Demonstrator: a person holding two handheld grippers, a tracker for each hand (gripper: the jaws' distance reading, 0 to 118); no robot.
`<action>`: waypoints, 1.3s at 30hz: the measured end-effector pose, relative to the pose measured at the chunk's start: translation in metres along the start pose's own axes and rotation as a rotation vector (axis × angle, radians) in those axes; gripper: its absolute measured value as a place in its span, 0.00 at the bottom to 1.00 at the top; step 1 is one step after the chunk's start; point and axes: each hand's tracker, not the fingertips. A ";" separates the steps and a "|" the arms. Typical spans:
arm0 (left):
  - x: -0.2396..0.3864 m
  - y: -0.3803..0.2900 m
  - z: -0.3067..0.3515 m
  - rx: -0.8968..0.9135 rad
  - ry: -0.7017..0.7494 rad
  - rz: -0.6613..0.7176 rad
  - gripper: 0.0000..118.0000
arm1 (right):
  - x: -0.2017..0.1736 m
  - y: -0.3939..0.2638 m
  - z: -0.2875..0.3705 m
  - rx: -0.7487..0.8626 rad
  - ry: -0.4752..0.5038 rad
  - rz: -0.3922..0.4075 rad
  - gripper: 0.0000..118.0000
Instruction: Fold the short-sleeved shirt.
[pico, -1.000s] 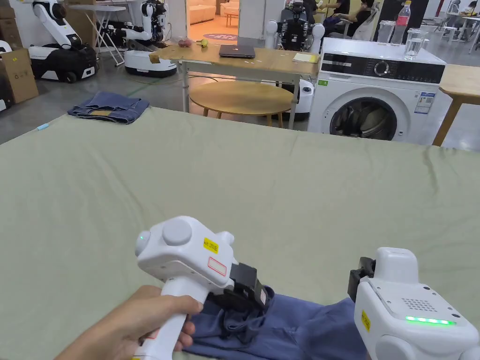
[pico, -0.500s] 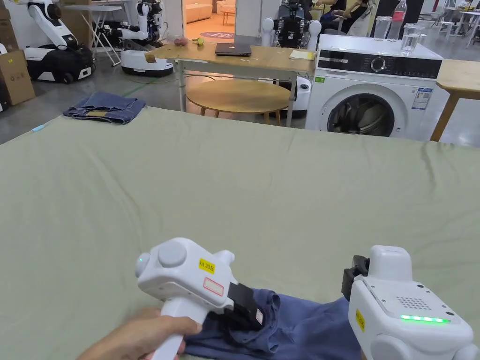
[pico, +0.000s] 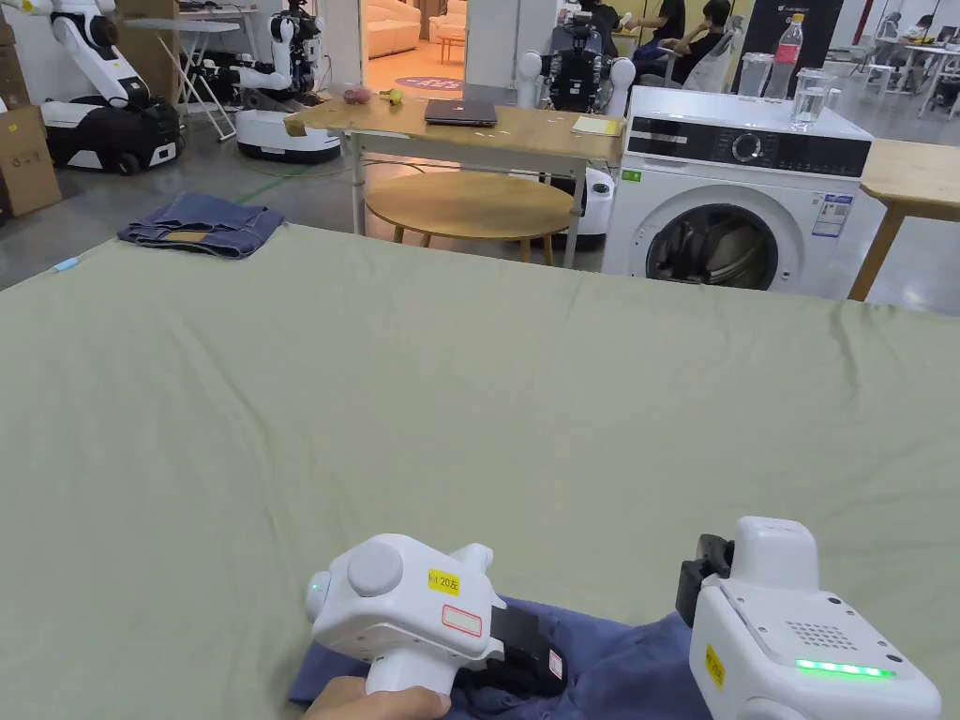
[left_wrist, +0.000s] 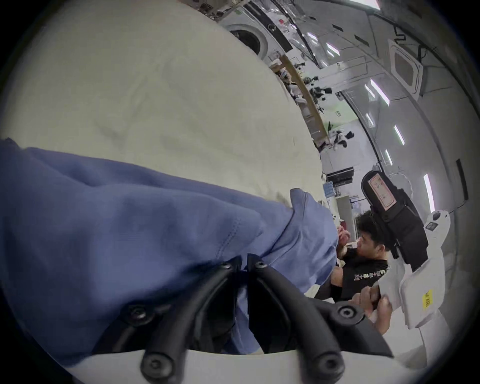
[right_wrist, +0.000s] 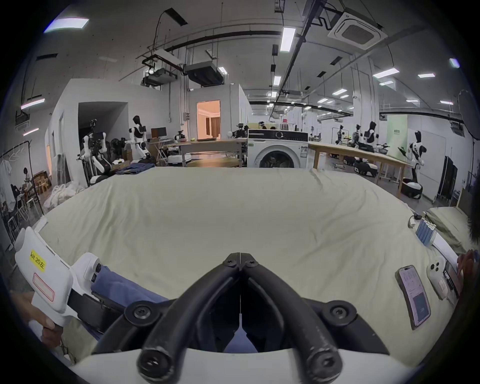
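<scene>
Now the blue shirt (pico: 619, 670) lies bunched at the near edge of the green-covered bench (pico: 469, 394), lower and flatter than a second ago, when a fold of it hung lifted under the left tongs (left_wrist: 243, 262). Those tongs have come down toward the bench with the cloth. In the left gripper view their jaws stand almost together, with blue fabric gathered between and around the tips, pinching the shirt. The right tongs (right_wrist: 240, 258) sit just beside the shirt's right end, much where they were before; in the right gripper view their jaws are pressed together with only bare bench cover beyond the tips. A pair of folded jeans (pico: 202, 225) rests at the bench's far left corner, unchanged.
</scene>
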 end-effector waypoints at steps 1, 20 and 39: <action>0.000 0.000 0.003 0.003 -0.003 0.011 0.02 | 0.000 0.000 0.001 0.000 -0.001 0.003 0.00; -0.076 0.009 0.190 0.090 0.055 0.052 0.29 | -0.009 0.007 0.001 0.025 0.033 0.006 0.00; -0.108 -0.009 0.123 0.106 -0.118 0.037 0.06 | -0.013 0.006 -0.001 0.008 0.041 0.006 0.00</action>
